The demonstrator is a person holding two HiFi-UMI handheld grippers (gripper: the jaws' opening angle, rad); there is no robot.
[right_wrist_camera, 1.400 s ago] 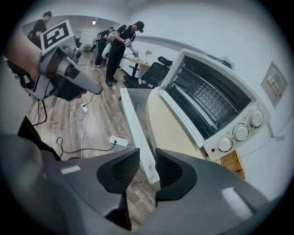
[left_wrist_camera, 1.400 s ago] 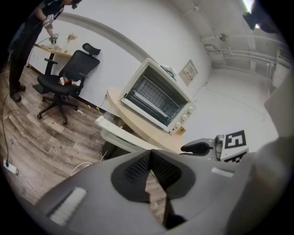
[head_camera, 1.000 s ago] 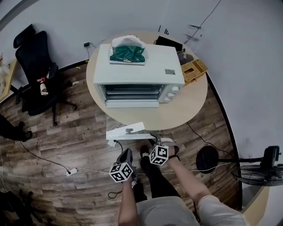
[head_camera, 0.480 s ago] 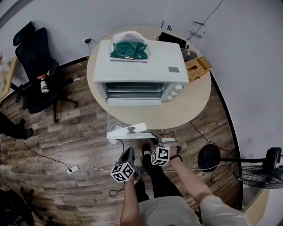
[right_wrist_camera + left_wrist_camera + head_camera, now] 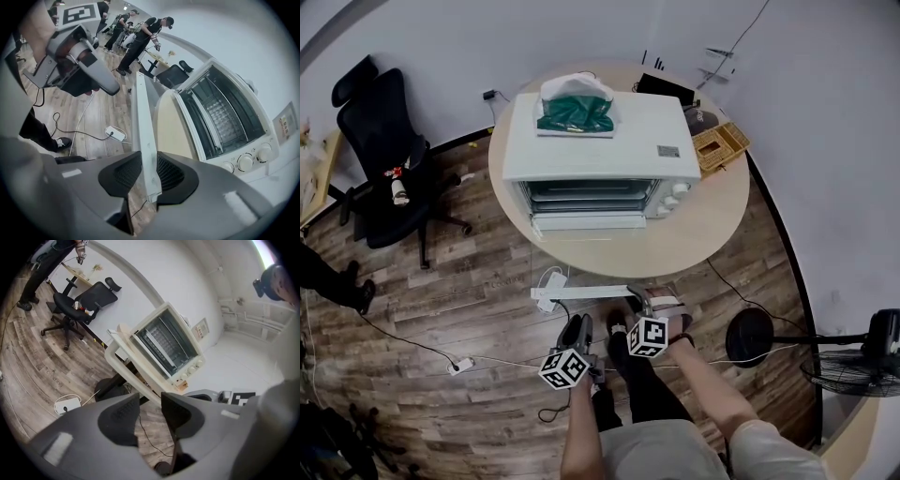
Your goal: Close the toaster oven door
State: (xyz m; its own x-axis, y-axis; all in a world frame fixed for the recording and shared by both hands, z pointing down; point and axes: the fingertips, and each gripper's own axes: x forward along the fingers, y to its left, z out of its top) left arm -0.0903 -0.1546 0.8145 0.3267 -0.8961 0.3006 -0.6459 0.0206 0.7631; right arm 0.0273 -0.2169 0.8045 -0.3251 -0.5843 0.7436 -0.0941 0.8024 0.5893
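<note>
The left tongs hang released, with only floor and cable showing in the gap; their jaws have just been opening, and they sit just beside the door's near edge, a little lower. The oven door is fully let down, lying flat out from the toaster oven with the racks in plain sight, so none of the closing looks done yet. The right tongs have just been closing on the door's front edge, and the pads appear to press it from both sides (a grip taken, by the look of it, but no lift begun). What is left seems to be the whole swing: raise that edge up and over until it meets the oven's mouth.

The door's free edge juts past the rim of the round desk, out over the floor toward the person. The space above the door looks open. The bag on the oven's top sits well back from the front, and the knobs lie to the right of the opening, outside the door's arc.
</note>
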